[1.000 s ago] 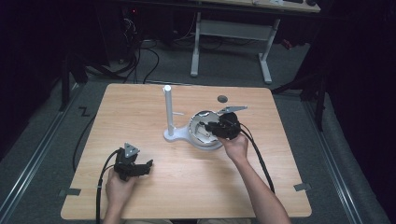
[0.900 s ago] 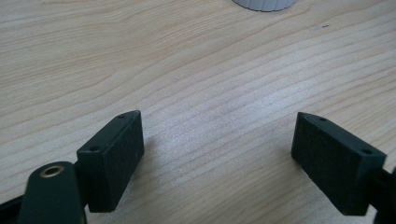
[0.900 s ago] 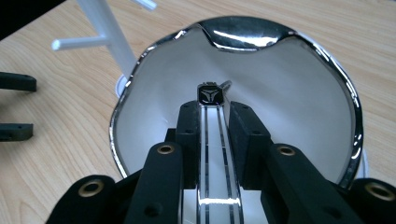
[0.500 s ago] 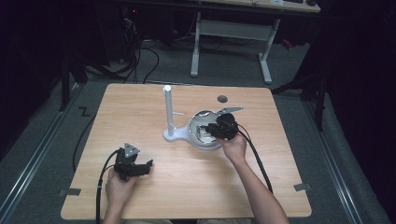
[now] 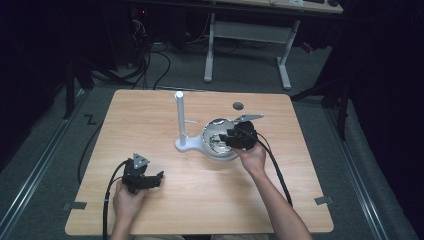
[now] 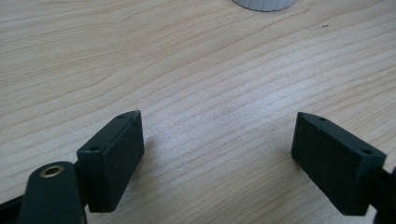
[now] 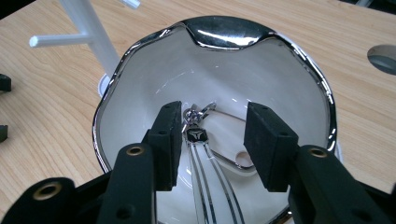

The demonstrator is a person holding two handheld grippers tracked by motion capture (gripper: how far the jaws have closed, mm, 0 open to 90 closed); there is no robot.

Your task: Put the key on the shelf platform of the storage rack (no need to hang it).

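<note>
Right gripper poised inside the chrome-rimmed bowl.
Its jaws stand partly apart, gripping nothing, straddling a metal keyring at twelve o'clock; left gripper gapes wide, empty, above bare table.

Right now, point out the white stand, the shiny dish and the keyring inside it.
white stand (image 5: 179,117), high view, on its upright post.
shiny dish (image 7: 224,32), right gripper view, on the chrome far rim.
keyring (image 7: 195,135), right gripper view, on its small black emblem tag.

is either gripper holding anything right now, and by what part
Nothing is held. The right gripper is open, its jaws astride a small metal keychain in the bowl; the left gripper is open over bare table.
</note>
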